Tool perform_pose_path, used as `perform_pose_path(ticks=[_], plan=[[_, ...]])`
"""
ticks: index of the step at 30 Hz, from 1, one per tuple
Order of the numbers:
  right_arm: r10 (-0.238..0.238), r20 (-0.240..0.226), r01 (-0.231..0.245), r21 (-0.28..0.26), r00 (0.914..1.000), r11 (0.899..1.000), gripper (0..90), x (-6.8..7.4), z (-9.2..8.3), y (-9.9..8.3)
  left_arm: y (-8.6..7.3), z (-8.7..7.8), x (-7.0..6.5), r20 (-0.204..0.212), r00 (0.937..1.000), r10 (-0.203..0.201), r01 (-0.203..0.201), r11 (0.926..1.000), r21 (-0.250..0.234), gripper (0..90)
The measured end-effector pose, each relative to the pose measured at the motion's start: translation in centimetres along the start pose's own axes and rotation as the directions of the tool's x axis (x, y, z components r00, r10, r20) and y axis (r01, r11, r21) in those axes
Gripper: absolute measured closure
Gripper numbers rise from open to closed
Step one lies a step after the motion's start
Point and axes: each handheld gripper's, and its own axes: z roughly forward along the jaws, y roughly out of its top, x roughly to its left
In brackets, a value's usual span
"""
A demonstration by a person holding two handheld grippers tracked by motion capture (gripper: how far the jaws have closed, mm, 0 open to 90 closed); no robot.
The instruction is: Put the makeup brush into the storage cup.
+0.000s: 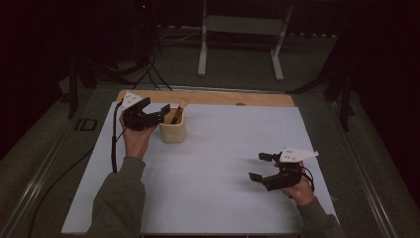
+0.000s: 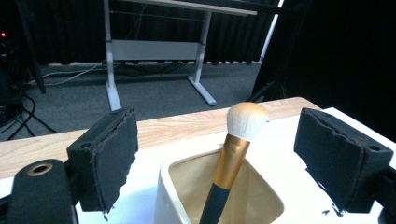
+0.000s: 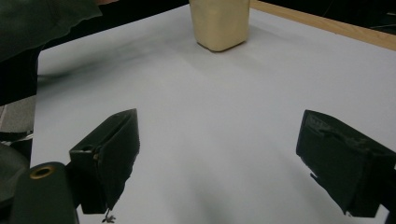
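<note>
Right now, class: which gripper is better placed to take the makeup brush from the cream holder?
Left. The left gripper hangs open with the makeup brush between its jaws above the cream holder; the right gripper sits far across the white mat.

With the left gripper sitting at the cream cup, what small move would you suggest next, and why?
Probably ease the left gripper forward and close on the brush: its jaws stand open either side of the gold ferrule, not touching it, while the brush leans upright in the cup. The right gripper rests open, far off.
</note>
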Motion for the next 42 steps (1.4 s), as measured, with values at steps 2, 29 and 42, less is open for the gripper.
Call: perform_pose_path(ticks=[2, 29, 42], plan=[[0.001, 0.005, -0.001, 0.000, 1.0000, 1.000, 13.3, 0.0, 0.0, 0.0, 0.1, -0.3, 0.0, 0.005, 1.0000, 0.005, -0.005, 1.0000, 0.002, 14.5], [0.001, 0.044, -0.001, -0.005, 0.9990, 1.000, 12.8, -0.2, -0.3, -0.3, -2.4, -4.8, -0.2, 0.120, 0.9901, 0.073, -0.083, 0.9930, 0.084, 12.3], [0.007, 0.076, -0.007, -0.006, 0.9971, 1.000, 12.3, -0.1, -1.0, -0.8, -4.7, -7.6, -0.4, 0.165, 0.9814, 0.098, -0.119, 0.9857, 0.120, 12.4]])
